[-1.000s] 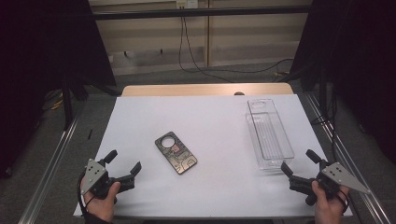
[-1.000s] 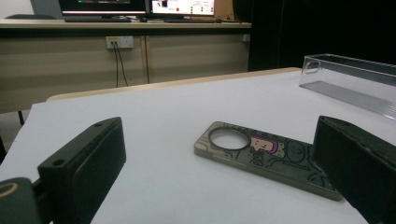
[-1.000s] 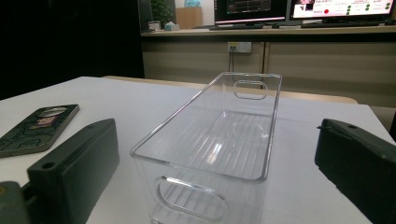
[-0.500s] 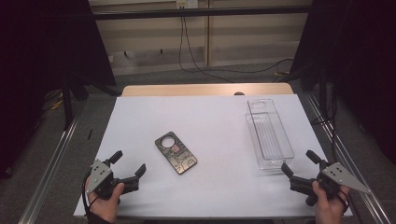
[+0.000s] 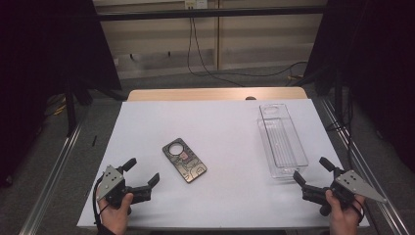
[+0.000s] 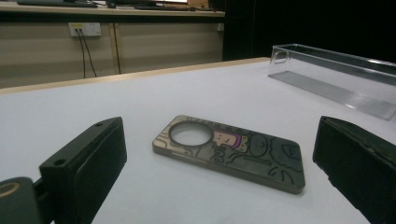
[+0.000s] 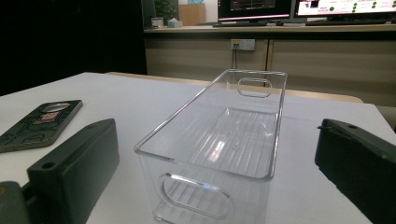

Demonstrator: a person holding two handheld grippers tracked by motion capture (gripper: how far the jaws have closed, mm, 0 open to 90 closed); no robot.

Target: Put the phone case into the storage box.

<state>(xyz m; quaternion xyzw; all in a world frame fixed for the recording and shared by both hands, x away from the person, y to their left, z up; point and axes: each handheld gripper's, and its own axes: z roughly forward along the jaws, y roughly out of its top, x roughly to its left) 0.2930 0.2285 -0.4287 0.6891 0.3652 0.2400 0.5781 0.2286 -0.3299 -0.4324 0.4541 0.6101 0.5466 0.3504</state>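
Two claws sit wide apart at the near edge of the bench (image 5: 235, 122), both empty. The left claw (image 5: 142, 172) faces the phone case (image 5: 184, 159), which lies flat near the bench's middle, its round camera cutout toward the far side. The right claw (image 5: 312, 174) faces the near end of the clear plastic bin (image 5: 282, 142) at the right. The phone case looks light, thin and fairly stiff, probably smooth on the face, so pinching across its long edges seems best. Lying flush, it may need one edge tipped up first.
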